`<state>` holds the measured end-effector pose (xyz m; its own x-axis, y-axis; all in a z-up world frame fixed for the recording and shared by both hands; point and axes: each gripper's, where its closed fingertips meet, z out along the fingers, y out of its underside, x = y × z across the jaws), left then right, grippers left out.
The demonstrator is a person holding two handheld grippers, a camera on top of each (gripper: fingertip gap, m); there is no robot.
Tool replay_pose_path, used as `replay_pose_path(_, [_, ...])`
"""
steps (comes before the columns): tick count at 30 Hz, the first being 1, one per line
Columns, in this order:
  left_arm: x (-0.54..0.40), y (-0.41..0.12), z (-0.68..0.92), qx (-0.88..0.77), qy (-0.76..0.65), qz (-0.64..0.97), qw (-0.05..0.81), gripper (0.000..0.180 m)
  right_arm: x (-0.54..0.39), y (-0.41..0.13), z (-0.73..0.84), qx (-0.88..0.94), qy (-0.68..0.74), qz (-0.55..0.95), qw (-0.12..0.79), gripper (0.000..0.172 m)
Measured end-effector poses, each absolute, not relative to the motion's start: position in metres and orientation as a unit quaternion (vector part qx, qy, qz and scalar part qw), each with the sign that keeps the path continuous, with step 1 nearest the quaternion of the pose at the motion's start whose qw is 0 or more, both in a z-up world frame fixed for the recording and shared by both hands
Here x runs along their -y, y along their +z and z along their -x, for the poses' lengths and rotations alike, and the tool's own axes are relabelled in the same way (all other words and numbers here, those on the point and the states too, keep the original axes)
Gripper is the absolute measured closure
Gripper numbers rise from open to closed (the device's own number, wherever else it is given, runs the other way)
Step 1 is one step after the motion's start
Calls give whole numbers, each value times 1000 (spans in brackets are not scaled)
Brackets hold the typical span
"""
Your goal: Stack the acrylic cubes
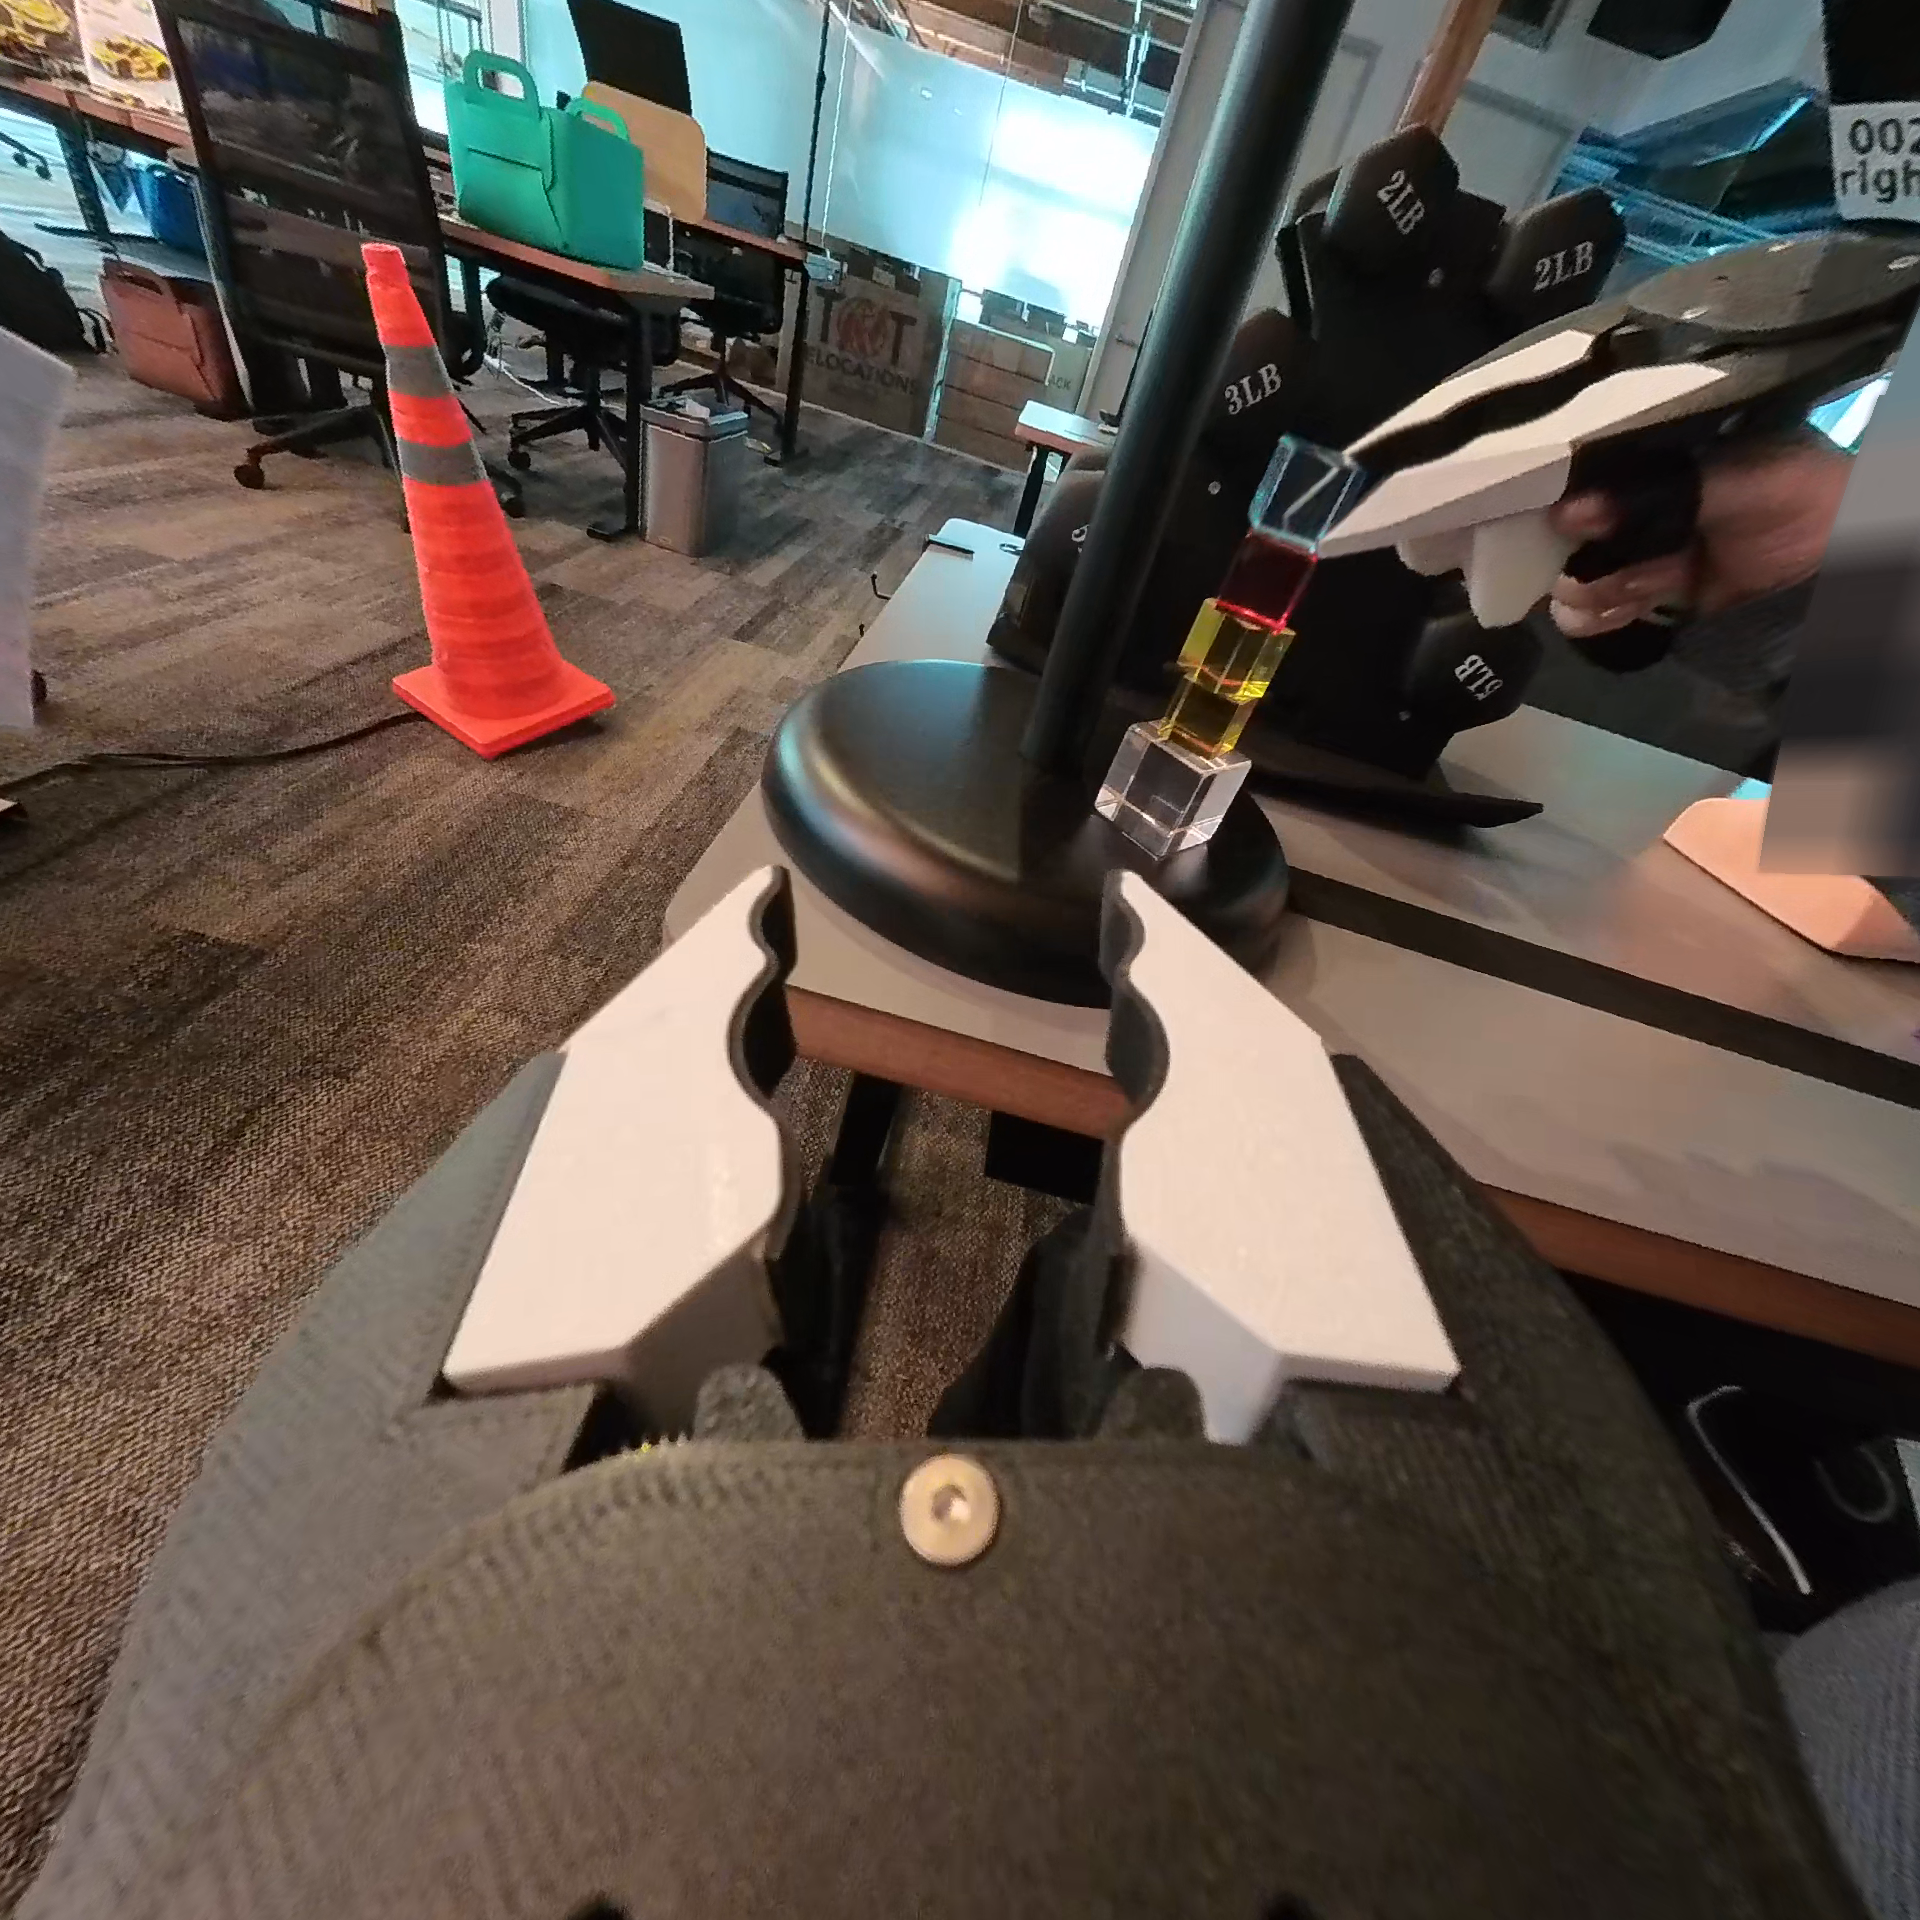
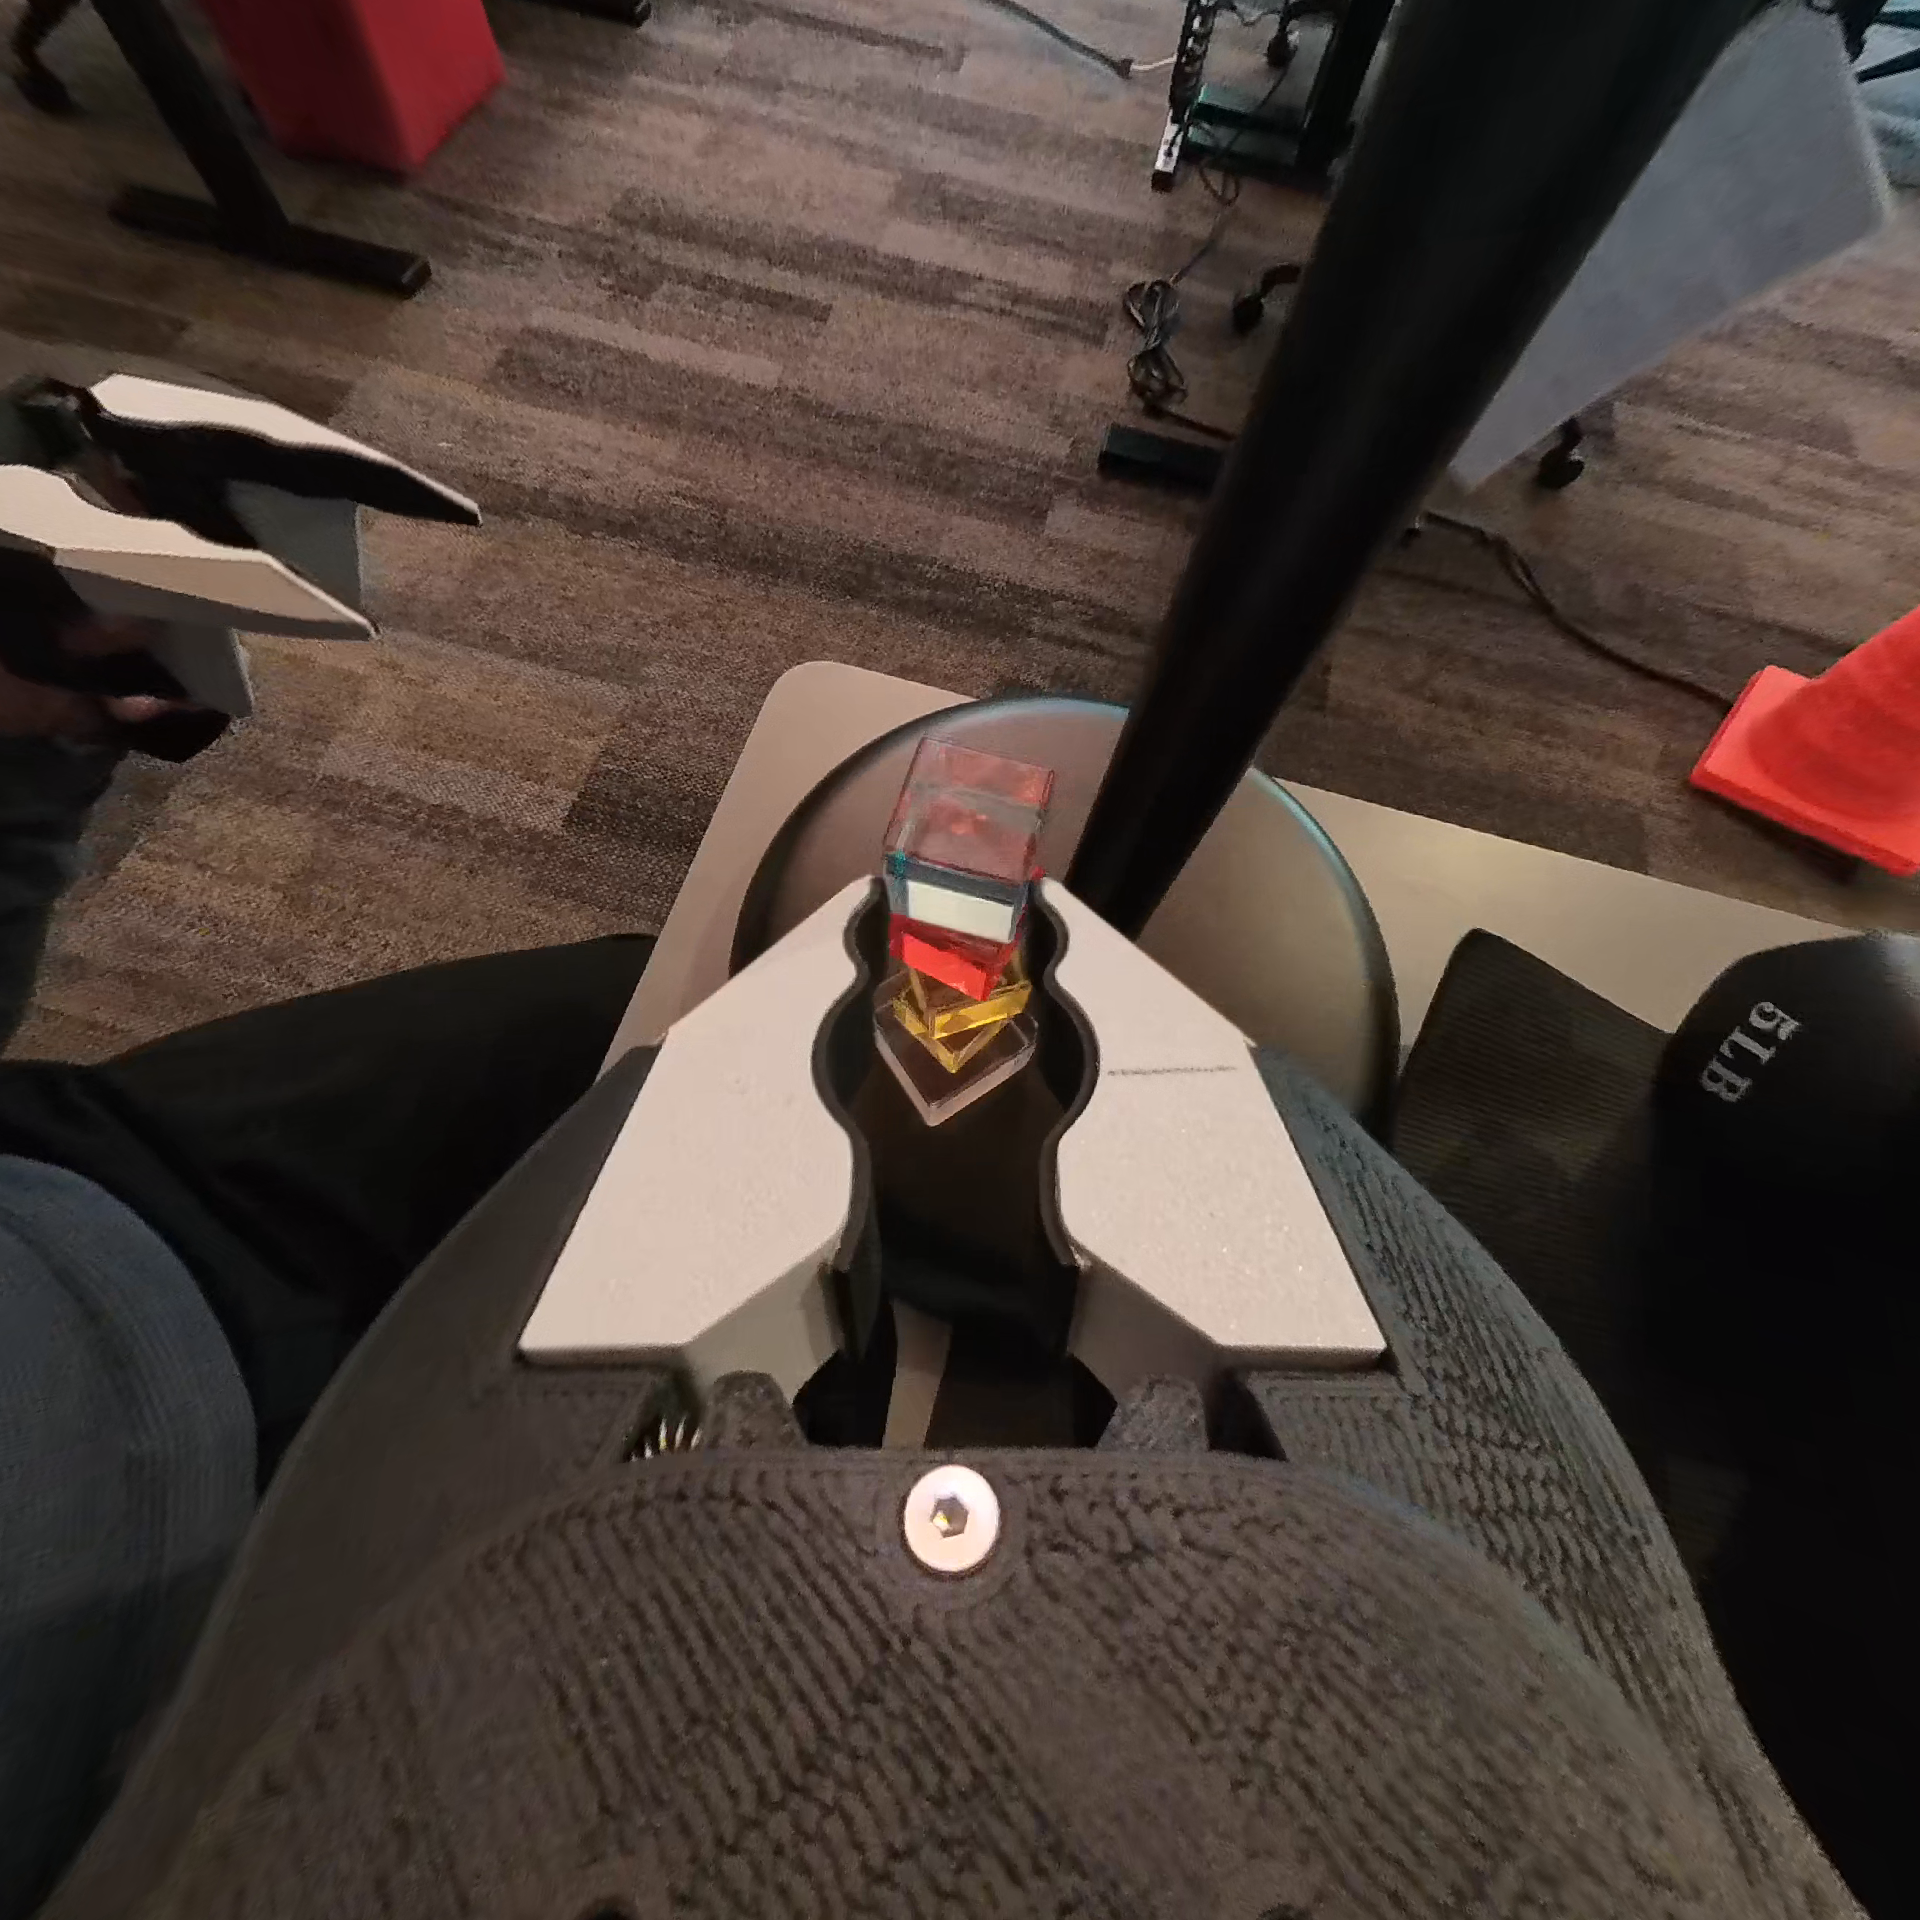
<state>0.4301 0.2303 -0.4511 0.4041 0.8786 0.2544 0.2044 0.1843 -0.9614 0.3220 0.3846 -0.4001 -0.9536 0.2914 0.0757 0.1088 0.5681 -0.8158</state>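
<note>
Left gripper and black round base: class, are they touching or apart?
Apart. The right wrist view shows the left gripper open over the carpet, clear of the base.

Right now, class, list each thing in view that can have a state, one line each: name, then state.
left gripper: open, holding nothing
right gripper: closed on the pale blue cube
pale blue cube: topmost on the stack
cube stack: upright, cubes offset
traffic cone: standing on the carpet

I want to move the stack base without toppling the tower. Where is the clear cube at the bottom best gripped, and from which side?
Probably grip the bottom clear cube on its two flat upright side faces, low down, coming level from the left gripper side. The black pole stands close beside it, and the yellow cubes cover its top.
</note>
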Motion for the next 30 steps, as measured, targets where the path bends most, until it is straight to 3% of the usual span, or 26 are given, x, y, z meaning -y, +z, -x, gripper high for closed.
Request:
replay_pose_path(4, [-234, -452, -430, 470, 267, 578, 612, 121, -386, -400, -321, 877, 454, 117, 102, 145])
replay_pose_path(11, [-240, -450, -430, 464, 266, 581, 613, 118, -420, -385, -332, 856, 479, 148, 126, 120])
replay_pose_path(17, [-241, -443, -424, 457, 282, 557, 634, 114, -595, -373, -345, 772, 441, 290, 355, 122])
replay_pose_path(22, [-268, -440, -413, 429, 266, 547, 667, 113, -794, -412, -407, 626, 338, 498, 496, 123])
replay_pose_path(26, [-290, -446, -405, 418, 256, 570, 660, 113, -882, -465, -480, 577, 265, 602, 484, 129])
replay_pose_path(30, [-307, -448, -402, 410, 227, 576, 670, 112, -888, -506, -504, 583, 305, 642, 393, 121])
